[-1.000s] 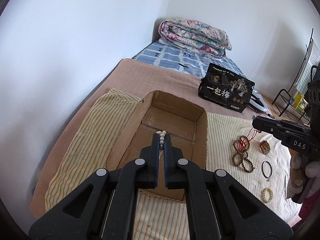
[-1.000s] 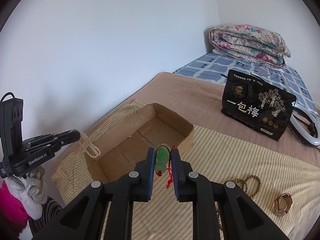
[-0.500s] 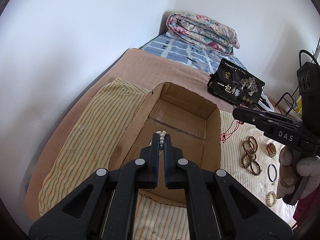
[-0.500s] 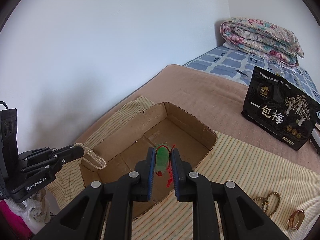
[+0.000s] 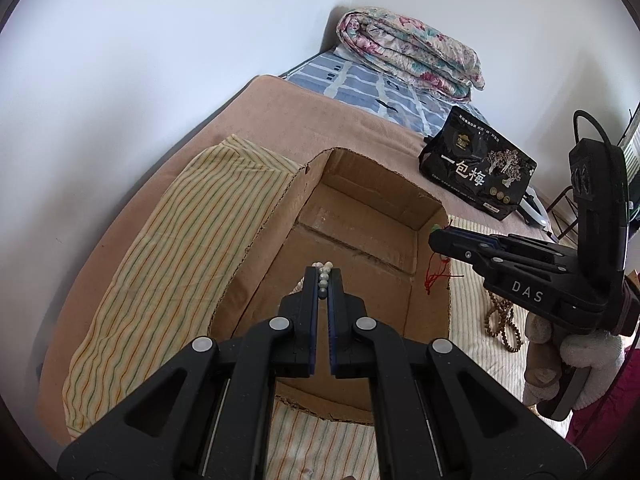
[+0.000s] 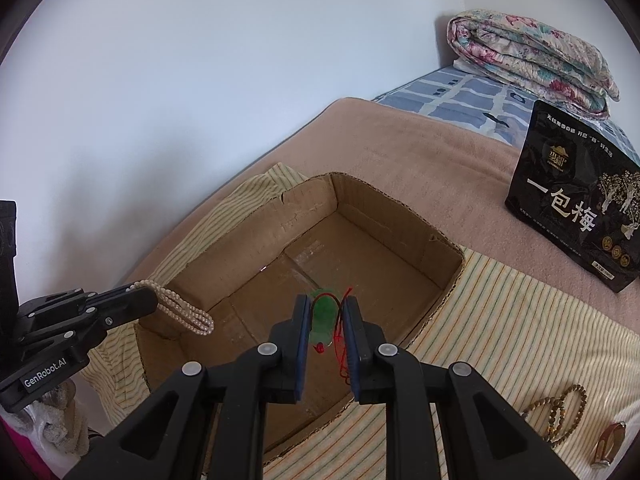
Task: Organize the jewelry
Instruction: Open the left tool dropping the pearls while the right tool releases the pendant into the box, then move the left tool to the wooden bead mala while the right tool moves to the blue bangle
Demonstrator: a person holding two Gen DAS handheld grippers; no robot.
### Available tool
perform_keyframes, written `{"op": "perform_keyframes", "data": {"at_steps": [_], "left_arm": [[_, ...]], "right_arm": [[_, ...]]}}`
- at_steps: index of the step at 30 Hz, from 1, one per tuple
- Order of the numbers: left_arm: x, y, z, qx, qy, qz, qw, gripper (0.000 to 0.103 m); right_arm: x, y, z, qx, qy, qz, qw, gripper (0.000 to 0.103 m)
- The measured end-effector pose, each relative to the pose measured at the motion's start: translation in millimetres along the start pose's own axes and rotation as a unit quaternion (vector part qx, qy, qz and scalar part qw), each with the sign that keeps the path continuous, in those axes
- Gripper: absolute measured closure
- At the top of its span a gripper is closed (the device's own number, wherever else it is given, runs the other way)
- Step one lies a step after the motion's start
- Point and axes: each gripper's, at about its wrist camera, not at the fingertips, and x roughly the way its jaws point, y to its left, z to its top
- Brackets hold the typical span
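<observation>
An open cardboard box (image 5: 372, 184) (image 6: 256, 216) lies on a striped cloth on the bed. My left gripper (image 5: 323, 276) is shut on a white pearl necklace (image 5: 324, 274) and holds it above the box's near end; its strands hang from the gripper in the right wrist view (image 6: 186, 312). My right gripper (image 6: 326, 304) is shut on a green pendant (image 6: 325, 312) with a red cord (image 5: 436, 276), above the box's right side. The right gripper also shows in the left wrist view (image 5: 438, 238).
A brown bead bracelet (image 6: 560, 404) (image 5: 504, 320) and a small brown piece (image 6: 610, 442) lie on the striped cloth (image 5: 180, 248) to the right of the box. A black snack bag (image 5: 478, 168) and a folded floral quilt (image 5: 408, 56) lie farther back. A wall runs along the left.
Both grippers have moved closer over the box with their loads. The right gripper has come from the cloth at the right to above the box's right side.
</observation>
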Motion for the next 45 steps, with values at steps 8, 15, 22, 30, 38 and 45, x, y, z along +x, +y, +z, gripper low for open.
{"op": "perform_keyframes", "data": {"at_steps": [8,15,22,30,38,45], "left_arm": [[-2.8,2.6,1.2,-0.008,-0.006,0.000,1.0000,0.063],[-7.4,-1.6,0.0,0.000,-0.012,0.006,0.9999,0.063],[-11.8,-10.1,-1.4,0.012,-0.020,0.013,0.9996,0.063],[-21.3,-23.5,-3.3,0.025,-0.037,0.011,0.9989,0.063],[-33.2,-61.3,-17.2,0.064,-0.046,-0.009,0.9968,0.055],[-35.3,-110.2,-32.1,0.113,-0.039,-0.036,0.9921,0.049]], "right_arm": [[-5.5,5.0,-1.2,-0.006,-0.012,-0.018,1.000,0.047],[-12.4,6.3,-2.3,-0.007,-0.016,-0.024,1.000,0.046],[-36.2,3.8,-9.5,-0.009,-0.033,-0.035,0.999,0.039],[-82.4,-10.3,-27.9,-0.007,-0.064,-0.063,0.996,0.022],[-142.9,-51.1,-57.5,0.023,-0.097,-0.100,0.990,0.005],[-192.6,-99.4,-97.3,0.061,-0.106,-0.146,0.982,0.000]]}}
